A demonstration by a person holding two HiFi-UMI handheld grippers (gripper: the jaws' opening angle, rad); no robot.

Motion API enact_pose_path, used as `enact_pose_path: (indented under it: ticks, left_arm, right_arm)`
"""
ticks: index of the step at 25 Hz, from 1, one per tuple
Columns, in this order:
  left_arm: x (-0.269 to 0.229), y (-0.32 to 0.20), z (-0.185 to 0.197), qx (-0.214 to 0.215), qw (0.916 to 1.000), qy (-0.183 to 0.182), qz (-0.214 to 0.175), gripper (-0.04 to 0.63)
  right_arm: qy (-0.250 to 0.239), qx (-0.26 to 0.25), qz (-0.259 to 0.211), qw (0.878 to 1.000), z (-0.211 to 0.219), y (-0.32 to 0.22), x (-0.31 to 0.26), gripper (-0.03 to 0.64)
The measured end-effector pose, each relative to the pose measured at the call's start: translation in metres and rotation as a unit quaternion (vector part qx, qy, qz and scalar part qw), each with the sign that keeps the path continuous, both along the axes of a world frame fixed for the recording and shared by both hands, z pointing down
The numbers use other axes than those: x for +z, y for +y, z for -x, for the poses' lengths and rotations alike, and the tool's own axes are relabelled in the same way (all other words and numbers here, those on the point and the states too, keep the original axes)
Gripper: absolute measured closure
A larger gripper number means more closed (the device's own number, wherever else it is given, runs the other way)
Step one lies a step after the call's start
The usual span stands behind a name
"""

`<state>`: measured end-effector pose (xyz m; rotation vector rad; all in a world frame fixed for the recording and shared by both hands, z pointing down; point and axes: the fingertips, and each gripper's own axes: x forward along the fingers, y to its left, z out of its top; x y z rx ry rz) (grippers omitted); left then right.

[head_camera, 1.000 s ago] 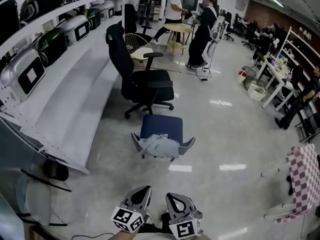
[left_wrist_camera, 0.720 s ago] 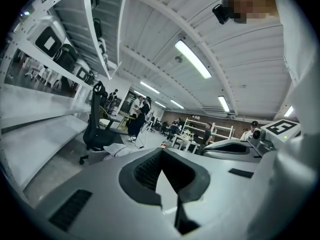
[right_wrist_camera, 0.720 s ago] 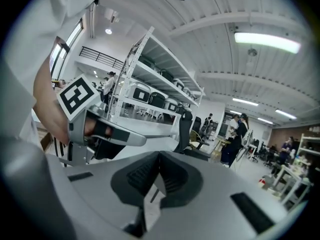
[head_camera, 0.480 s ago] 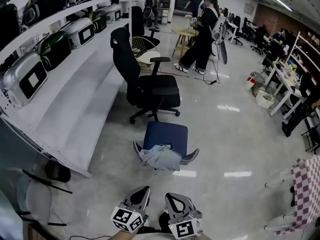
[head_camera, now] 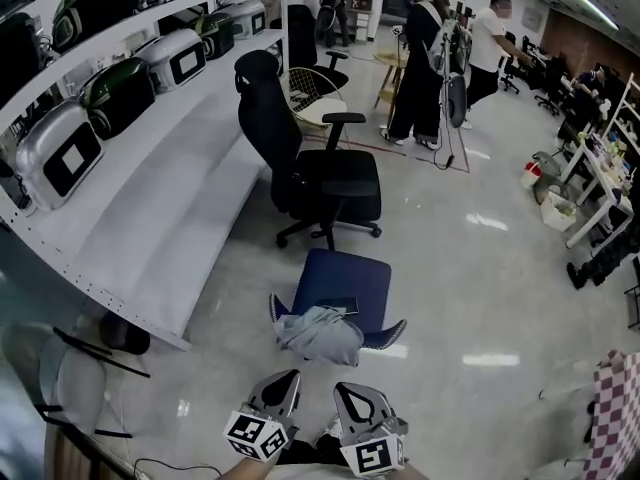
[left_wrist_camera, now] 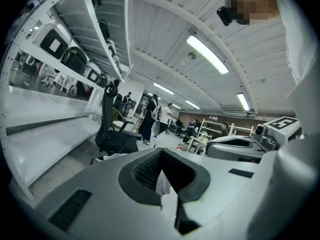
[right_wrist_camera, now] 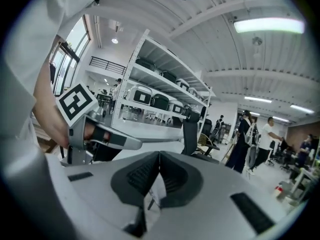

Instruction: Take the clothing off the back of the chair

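Grey clothing (head_camera: 320, 334) draped over back of blue chair (head_camera: 346, 280); apart from it, left gripper (head_camera: 286, 378) and right gripper (head_camera: 346, 390), all 2 with jaws pressed together.

You hold both grippers low in front of you, side by side, near each other but not touching, pointing forward and a little downward. The left gripper (head_camera: 283, 380) has its jaws pressed together at the tips with nothing between them. The right gripper (head_camera: 347, 390) is likewise closed and empty. Each marker cube (head_camera: 253, 436) faces up. Your left hand (right_wrist_camera: 49, 111) grips the left gripper's handle.
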<state>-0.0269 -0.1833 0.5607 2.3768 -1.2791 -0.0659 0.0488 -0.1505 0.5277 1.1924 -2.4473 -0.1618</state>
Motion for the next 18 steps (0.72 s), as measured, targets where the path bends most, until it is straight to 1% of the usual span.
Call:
enact_pose_path:
  ticks: [2, 5, 8, 12, 15, 16, 18]
  left_arm:
    - [0.004, -0.006, 0.002, -0.015, 0.9998, -0.010, 0.004, 0.591]
    - [0.011, -0.017, 0.006, -0.022, 0.9995, -0.021, 0.011, 0.591]
    - [0.019, -0.024, 0.009, -0.017, 0.9993, -0.026, 0.019, 0.589]
    - [0.028, -0.032, 0.010, 0.000, 0.9990, -0.032, 0.031, 0.589]
    - [0.039, -0.044, 0.015, 0.001, 0.9984, -0.038, 0.042, 0.583]
    - [0.041, -0.047, 0.016, 0.002, 0.9983, -0.039, 0.043, 0.562]
    - [0.046, -0.051, 0.014, 0.009, 0.9982, -0.043, 0.041, 0.483]
  right_arm:
    - [-0.006, -0.007, 0.004, 1.000, -0.002, -0.007, 0.004, 0.601]
    - [-0.007, -0.008, 0.011, 1.000, -0.004, -0.017, 0.008, 0.601]
    - [-0.004, 0.000, 0.013, 1.000, -0.003, -0.024, 0.009, 0.601]
    - [0.000, 0.013, 0.017, 1.000, 0.004, -0.031, 0.008, 0.601]
    - [0.003, 0.018, 0.021, 1.000, 0.010, -0.034, 0.010, 0.601]
    - [0.004, 0.022, 0.022, 1.000, 0.010, -0.034, 0.011, 0.601]
    - [0.008, 0.029, 0.024, 0.999, 0.009, -0.035, 0.012, 0.601]
